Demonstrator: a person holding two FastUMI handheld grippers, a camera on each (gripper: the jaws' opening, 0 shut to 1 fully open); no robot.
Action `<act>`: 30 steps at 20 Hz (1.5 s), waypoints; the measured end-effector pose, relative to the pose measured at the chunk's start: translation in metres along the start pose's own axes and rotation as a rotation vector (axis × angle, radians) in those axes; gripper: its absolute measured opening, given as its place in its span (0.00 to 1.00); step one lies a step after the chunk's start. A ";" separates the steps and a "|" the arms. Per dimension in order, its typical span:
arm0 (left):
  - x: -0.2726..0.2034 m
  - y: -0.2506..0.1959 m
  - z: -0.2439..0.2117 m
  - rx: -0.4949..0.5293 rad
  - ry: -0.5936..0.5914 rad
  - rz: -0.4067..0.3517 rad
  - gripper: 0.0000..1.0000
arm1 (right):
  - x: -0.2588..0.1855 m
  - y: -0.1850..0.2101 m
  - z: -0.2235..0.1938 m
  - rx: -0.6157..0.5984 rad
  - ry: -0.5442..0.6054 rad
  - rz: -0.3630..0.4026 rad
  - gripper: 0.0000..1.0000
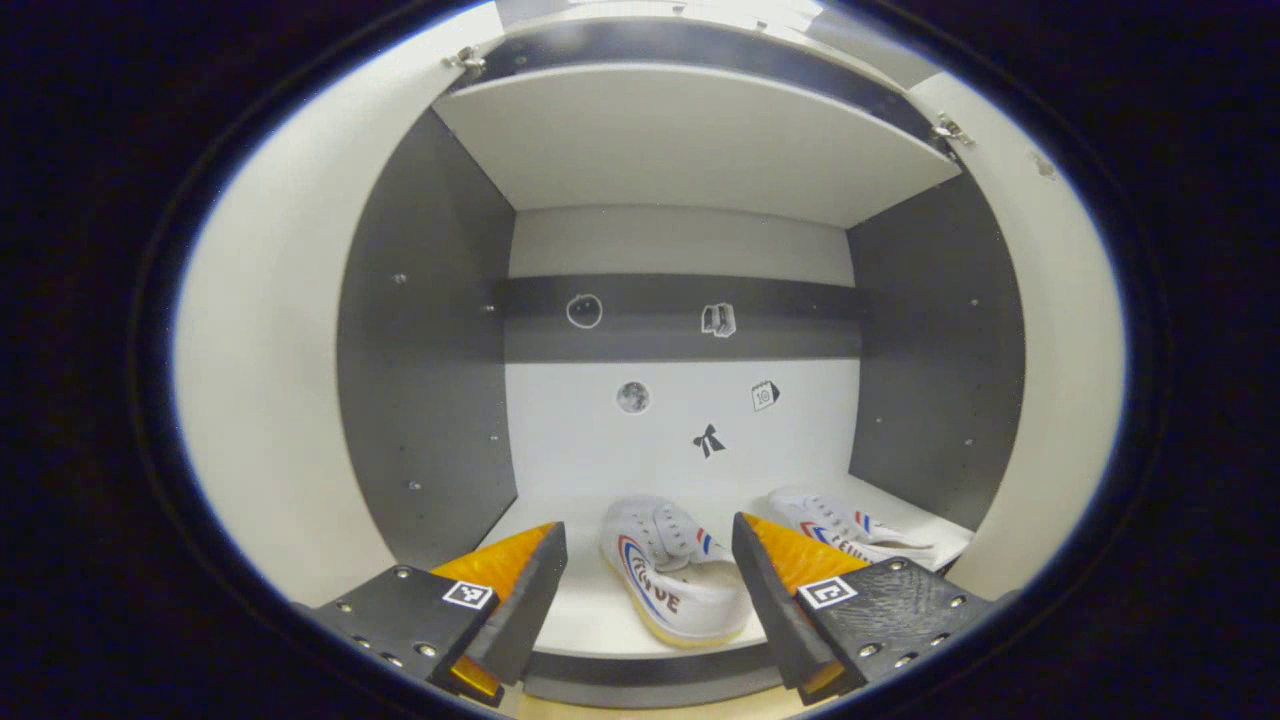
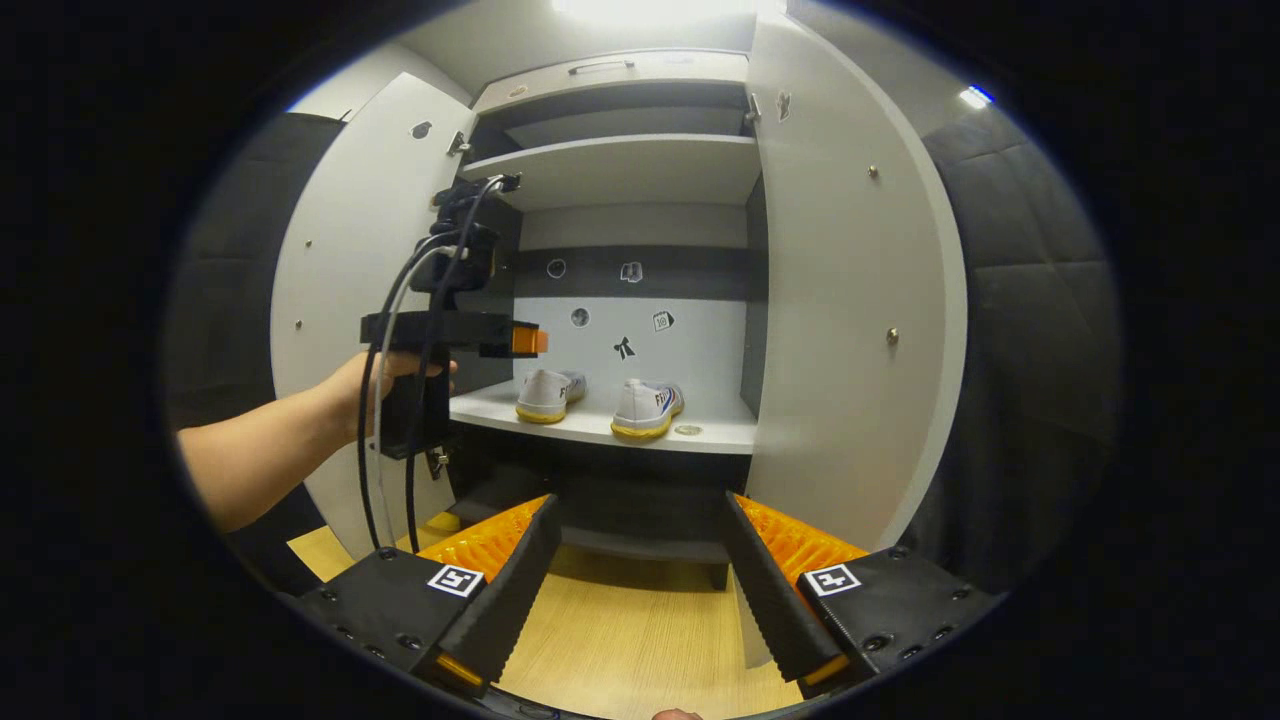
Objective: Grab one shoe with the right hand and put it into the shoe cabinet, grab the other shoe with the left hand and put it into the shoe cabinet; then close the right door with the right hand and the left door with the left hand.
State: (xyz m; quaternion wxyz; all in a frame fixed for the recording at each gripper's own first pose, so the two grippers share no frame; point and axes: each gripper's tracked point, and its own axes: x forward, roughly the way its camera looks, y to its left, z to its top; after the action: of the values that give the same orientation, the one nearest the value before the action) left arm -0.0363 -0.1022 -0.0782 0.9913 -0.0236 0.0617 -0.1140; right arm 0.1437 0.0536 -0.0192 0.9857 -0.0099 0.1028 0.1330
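Left gripper [image 1: 648, 570] spread apart, empty, facing two shoes [image 1: 672, 565] [image 1: 858, 528] on shelf [image 1: 590, 615]; right gripper [image 2: 640, 560] likewise apart, showing both doors [image 2: 850, 300] [image 2: 350, 260] open, hand [image 2: 375, 385] holding left gripper.

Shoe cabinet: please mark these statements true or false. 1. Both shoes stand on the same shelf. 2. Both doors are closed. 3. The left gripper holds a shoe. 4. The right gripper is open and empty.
1. True: the left shoe and the right shoe both stand on the middle shelf of the shoe cabinet.
2. False: the left door and the right door are both open.
3. False: the left gripper is open and holds nothing.
4. True: the right gripper is open and holds nothing.
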 end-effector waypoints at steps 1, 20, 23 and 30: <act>-0.023 0.000 0.006 -0.001 -0.012 -0.002 0.99 | -0.004 0.002 0.003 0.005 -0.006 0.000 1.00; -0.326 0.040 0.032 0.030 -0.096 -0.011 0.94 | -0.069 0.004 0.041 0.019 -0.096 -0.030 1.00; -0.345 0.047 0.027 0.012 -0.092 -0.008 0.94 | -0.075 -0.006 0.043 0.016 -0.094 -0.049 1.00; -0.374 0.063 0.023 0.014 -0.088 0.012 0.94 | -0.090 -0.068 0.056 -0.002 -0.099 -0.200 1.00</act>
State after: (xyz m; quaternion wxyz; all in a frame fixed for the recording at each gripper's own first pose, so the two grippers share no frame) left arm -0.3810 0.0456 -0.0157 0.9939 -0.0212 0.0171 -0.1073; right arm 0.0880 -0.0324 0.0531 0.9979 -0.0145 0.0524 0.0346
